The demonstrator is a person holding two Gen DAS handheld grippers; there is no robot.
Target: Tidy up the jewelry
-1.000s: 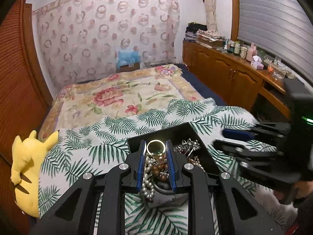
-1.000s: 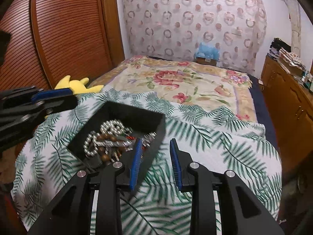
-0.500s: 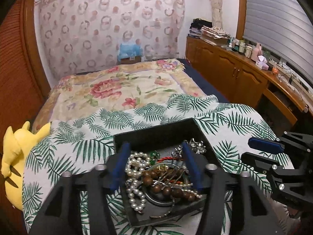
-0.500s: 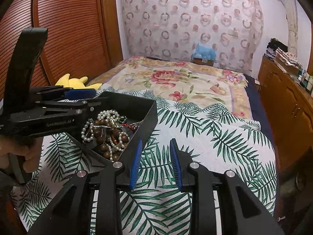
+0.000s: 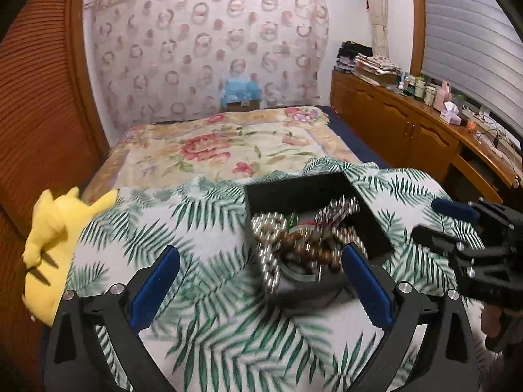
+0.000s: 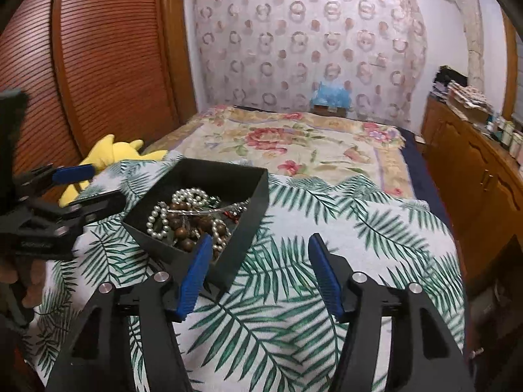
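Observation:
A black open box (image 6: 255, 196) sits on the palm-leaf cloth (image 6: 359, 235); it also shows in the left wrist view (image 5: 369, 228). It holds a tangle of jewelry (image 6: 193, 215): a pearl strand, brown wooden beads and silver pieces, blurred in the left wrist view (image 5: 304, 238). My left gripper (image 5: 258, 281) is wide open and empty, just in front of the box. My right gripper (image 6: 258, 271) is open and empty, low over the cloth at the box's near right corner.
A yellow plush toy (image 5: 55, 228) lies at the cloth's left edge. A floral bedspread (image 5: 222, 147) stretches behind. A wooden cabinet (image 5: 425, 130) with bottles runs along the right. A slatted wooden wardrobe (image 6: 108, 65) stands left.
My left gripper let go of the gold ring, opened wide and pulled back and left from the box. My right gripper opened wider and stayed beside the box.

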